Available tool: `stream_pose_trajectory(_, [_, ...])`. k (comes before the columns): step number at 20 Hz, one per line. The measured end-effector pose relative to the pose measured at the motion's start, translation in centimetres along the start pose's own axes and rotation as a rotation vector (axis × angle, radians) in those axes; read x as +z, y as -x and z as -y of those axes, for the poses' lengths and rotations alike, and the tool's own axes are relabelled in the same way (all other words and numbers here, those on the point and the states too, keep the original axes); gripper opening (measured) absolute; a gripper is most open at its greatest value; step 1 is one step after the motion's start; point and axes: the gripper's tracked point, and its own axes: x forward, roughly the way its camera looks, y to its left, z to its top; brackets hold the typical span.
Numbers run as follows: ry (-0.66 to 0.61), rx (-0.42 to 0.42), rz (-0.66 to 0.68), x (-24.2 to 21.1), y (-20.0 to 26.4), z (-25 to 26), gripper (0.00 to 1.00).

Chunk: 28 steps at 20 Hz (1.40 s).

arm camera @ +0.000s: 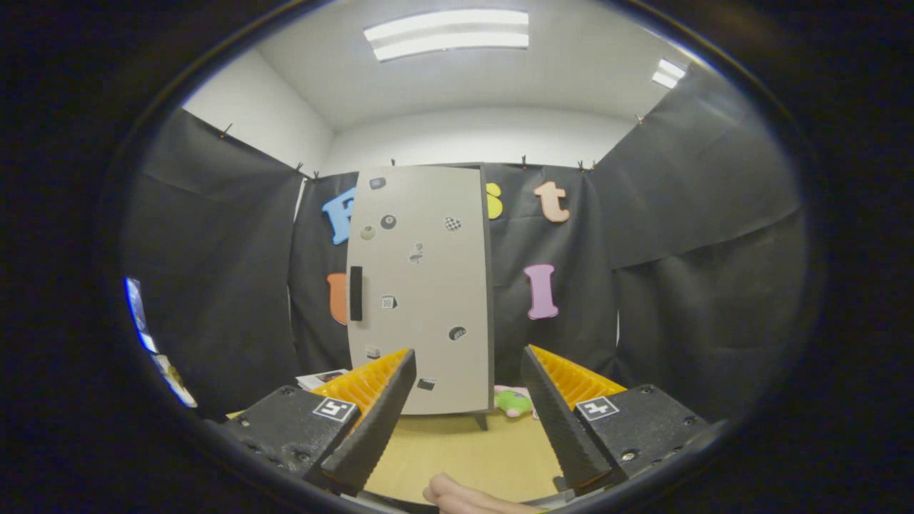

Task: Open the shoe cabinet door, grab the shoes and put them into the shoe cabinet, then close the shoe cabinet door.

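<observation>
Booth: white ceiling with lit light panels point(448, 33), black cloth walls point(685, 235). Pale shoe cabinet point(421, 285) stands on tan table point(464, 450) beyond the tongs, door shut, dark handle point(355, 293) at its left edge. Small green-pink shoes point(514, 402) beside cabinet's right foot; tongs point(464, 421) spread wide, holding nothing.

The shoe cabinet point(421, 285) hides most of the pink and green shoes point(515, 402) at its foot, its door stickers are too small to read, and a hand point(464, 498) is cut off below it.
</observation>
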Motion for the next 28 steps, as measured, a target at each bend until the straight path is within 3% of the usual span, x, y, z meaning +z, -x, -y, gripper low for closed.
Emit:
stream_pose_trajectory(11, [-0.034, -0.088, 0.057, 1.2, 2.6, 4.7, 0.97])
stream_pose_trajectory(28, [0.043, 0.048, -0.018, -0.3, 0.4, -1.6, 0.97])
